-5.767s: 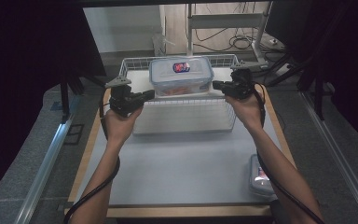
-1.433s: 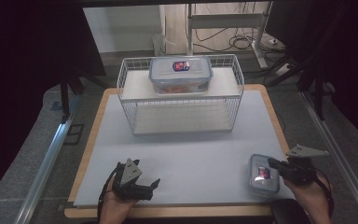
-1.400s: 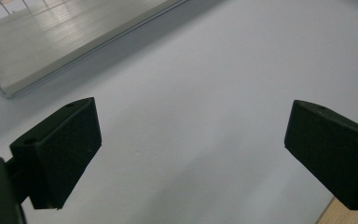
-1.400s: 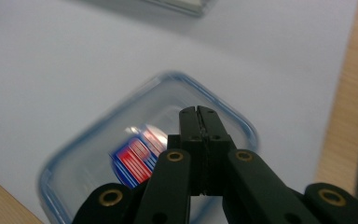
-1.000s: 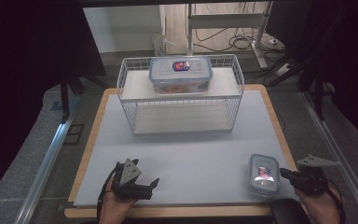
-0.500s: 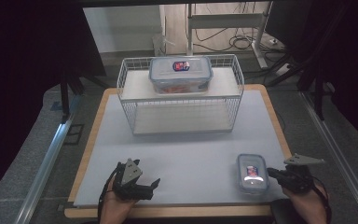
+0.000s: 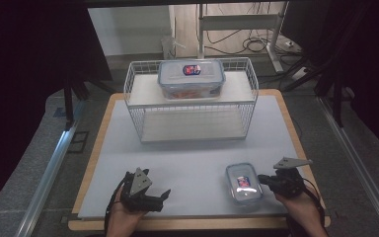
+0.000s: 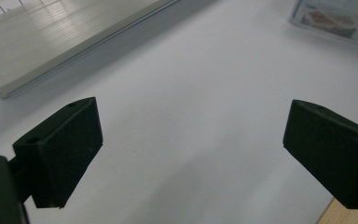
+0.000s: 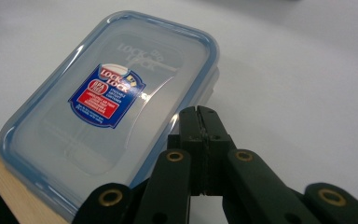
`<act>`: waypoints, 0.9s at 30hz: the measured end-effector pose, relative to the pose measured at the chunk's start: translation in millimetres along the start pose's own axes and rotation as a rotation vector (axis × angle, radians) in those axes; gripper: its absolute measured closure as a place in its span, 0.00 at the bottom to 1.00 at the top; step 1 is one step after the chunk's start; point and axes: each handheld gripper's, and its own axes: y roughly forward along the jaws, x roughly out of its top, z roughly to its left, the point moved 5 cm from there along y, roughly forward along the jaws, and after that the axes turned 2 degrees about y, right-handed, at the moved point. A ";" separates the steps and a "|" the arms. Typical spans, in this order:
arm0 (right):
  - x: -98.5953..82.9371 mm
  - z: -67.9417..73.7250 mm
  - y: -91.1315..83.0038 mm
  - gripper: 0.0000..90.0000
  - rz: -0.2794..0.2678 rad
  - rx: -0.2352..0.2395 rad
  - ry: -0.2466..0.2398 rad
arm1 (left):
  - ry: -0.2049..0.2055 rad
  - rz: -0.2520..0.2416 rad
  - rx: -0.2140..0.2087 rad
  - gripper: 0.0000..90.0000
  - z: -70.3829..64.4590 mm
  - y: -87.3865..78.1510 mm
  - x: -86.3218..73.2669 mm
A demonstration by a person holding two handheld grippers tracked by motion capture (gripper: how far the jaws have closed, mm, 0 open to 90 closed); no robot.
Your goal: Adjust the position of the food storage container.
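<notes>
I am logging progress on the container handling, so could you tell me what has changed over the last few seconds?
The small container has slid left, inward from the table's right edge, with the shut right gripper against its side. Both hands came back from the wire rack to the near edge. The left gripper rests open; the large container stayed on the rack.
</notes>
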 end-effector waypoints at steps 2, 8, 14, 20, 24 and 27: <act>6.9 6.1 8.0 0.99 0.008 0.010 -0.022 | 0.002 0.000 0.001 0.05 -0.2 0.2 0.0; 23.0 22.9 26.1 0.99 0.017 0.037 -0.087 | 0.004 0.001 0.000 0.05 0.3 -0.7 -0.3; 7.1 12.3 17.7 0.99 0.031 0.042 -0.034 | -0.008 -0.002 -0.008 0.05 0.7 0.2 -0.4; 14.3 20.5 26.6 0.99 0.036 0.064 -0.055 | -0.001 0.001 -0.017 0.05 -2.9 2.5 1.1; 28.2 26.7 39.3 1.00 0.037 0.071 -0.081 | -0.005 0.004 -0.020 0.05 -2.2 3.1 0.4; 37.2 35.2 52.2 1.00 0.043 0.085 -0.109 | -0.007 0.001 -0.019 0.05 -1.9 2.2 0.4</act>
